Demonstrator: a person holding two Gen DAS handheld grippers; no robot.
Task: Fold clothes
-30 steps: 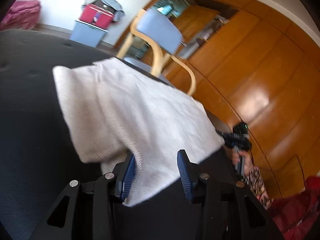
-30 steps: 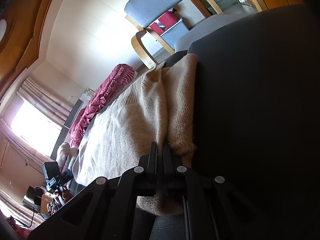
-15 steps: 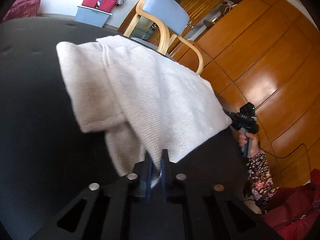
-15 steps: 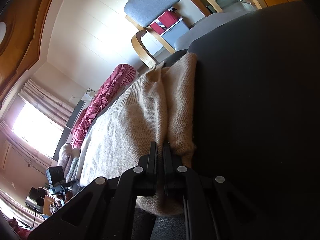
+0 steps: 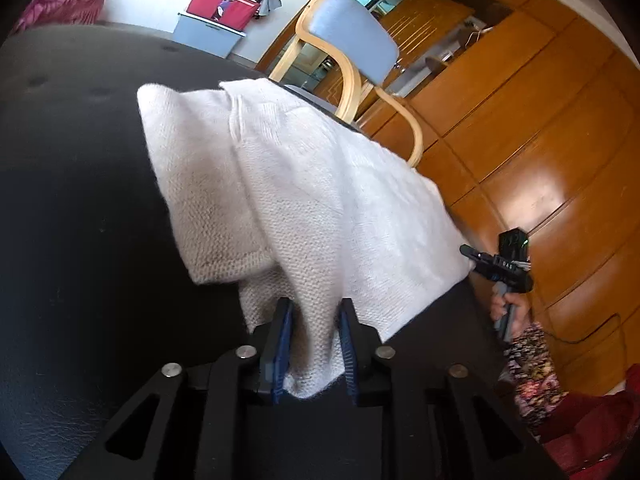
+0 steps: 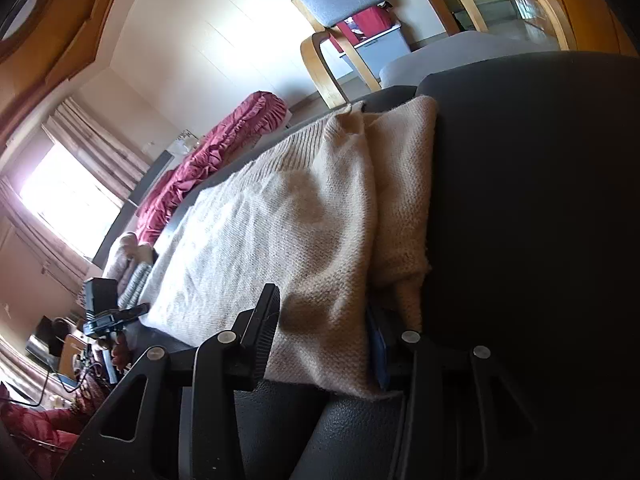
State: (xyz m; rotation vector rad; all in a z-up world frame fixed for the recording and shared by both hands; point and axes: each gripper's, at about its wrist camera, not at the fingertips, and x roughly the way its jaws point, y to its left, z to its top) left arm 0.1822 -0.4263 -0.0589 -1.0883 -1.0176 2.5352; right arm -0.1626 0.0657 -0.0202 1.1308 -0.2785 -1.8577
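Left wrist view: we record a cream knit sweater (image 5: 304, 200) lying folded on a black leather surface (image 5: 80, 240). Our left gripper (image 5: 314, 320) has its blue-padded fingers parted, a fold of the hem between them. A blue-seated wooden chair (image 5: 352, 36) stands beyond.

Right wrist view: our right gripper (image 6: 324, 320) has its fingers wide apart astride the sweater's near edge.

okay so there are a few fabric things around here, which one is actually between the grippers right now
The cream knitted sweater spread on the black surface; its near hem sits between both open grippers, left and right. The crimson bedding and striped cloth lie away, untouched.
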